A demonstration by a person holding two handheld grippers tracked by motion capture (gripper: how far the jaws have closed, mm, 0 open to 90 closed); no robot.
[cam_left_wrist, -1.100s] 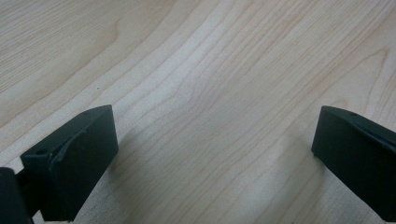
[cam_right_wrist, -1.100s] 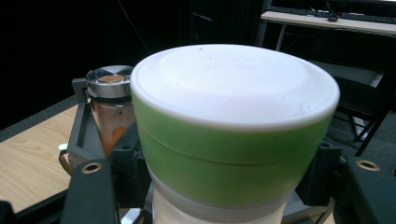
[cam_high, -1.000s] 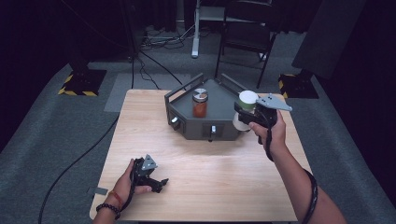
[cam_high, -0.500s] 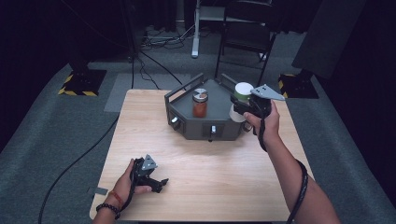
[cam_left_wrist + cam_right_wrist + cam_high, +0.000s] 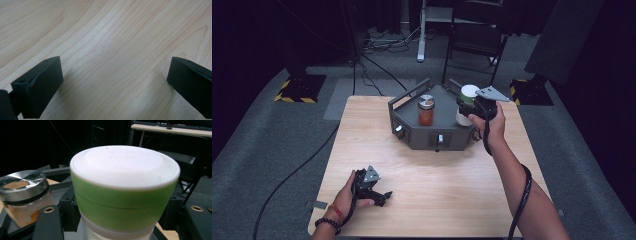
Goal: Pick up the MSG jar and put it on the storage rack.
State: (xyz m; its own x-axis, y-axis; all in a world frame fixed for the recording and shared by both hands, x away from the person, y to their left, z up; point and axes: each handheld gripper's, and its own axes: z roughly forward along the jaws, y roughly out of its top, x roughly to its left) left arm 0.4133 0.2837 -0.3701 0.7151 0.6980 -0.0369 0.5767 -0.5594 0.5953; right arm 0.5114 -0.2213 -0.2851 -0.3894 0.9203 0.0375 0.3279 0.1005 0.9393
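We see the tub (image 5: 125, 192), white-lidded with a green band, gripped in our right claw (image 5: 468, 106); the jaws stand either side of its pale lower body. It sits at the right end of the dark tray (image 5: 412, 136), at the far middle of the worktop (image 5: 452, 190); whether it rests on the tray floor or hangs just above it, we cannot tell. Left of the tub, well apart, a jar (image 5: 426, 110) of orange stuff with a metal lid stands upright in the tray. At the near left of the worktop our left claw (image 5: 379, 196) lies low over bare wood, its jaws wide apart with nothing between them.
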